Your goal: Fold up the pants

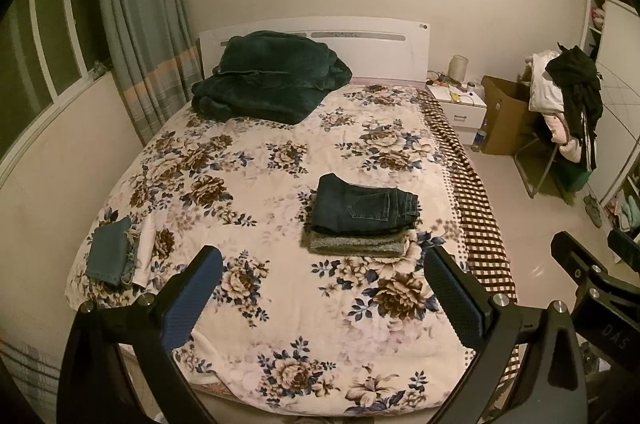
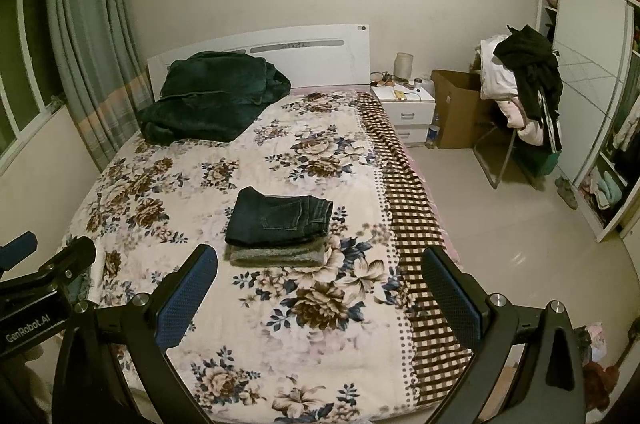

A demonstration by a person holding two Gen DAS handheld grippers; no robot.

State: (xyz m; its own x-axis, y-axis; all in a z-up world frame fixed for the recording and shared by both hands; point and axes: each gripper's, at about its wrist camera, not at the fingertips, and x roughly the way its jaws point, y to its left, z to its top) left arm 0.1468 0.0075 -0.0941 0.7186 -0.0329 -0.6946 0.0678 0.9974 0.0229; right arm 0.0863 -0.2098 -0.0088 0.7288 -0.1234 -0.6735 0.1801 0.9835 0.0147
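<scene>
Folded pants (image 1: 364, 210) on bed (image 1: 260, 160), grippers (image 1: 322, 288) raised, spread.

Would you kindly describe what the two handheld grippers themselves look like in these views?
Both the left gripper and the right gripper have glossy black curved frames with silver bolt heads and jaws faced with dimpled blue pads. The right wrist view shows white "GenRobot.AI" lettering on the left gripper's body.
</scene>
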